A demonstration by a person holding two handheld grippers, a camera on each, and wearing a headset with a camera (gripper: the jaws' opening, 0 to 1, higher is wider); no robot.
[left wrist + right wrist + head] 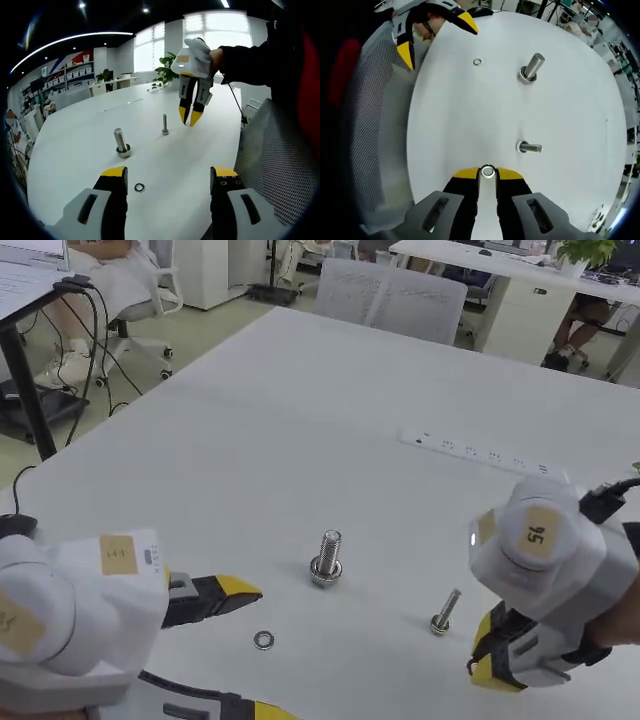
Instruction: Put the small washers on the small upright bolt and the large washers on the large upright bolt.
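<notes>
Right gripper [487, 173]: jaws nearly closed, pinching a pinched washer [487, 171] by its rim at the very tips. That grip probably keeps the hole free to drop over a shank. It hangs above the white workbench [300, 420], near the small upright bolt [527, 147] but not yet over its tip. The pinched washer's size is hard to judge, though its closeness to the thin bolt suggests a small one. The large upright bolt [532, 67] stands on its head farther out, mid-bench, well apart from the small bolt. A ring-like collar sits at its base, possibly a washer already on, but I can't confirm that. Left gripper [170, 174]: jaws spread wide, holding nothing, low over the bench. A loose washer [139, 188] lies flat on the bench just ahead, between the jaw lines and nearer the left jaw. The gripper looks staged for the next pick while the right one places. The loose washer lies close to the large bolt's base, not touching it. A power strip [480, 452] lies well beyond both bolts, out of the work area.
</notes>
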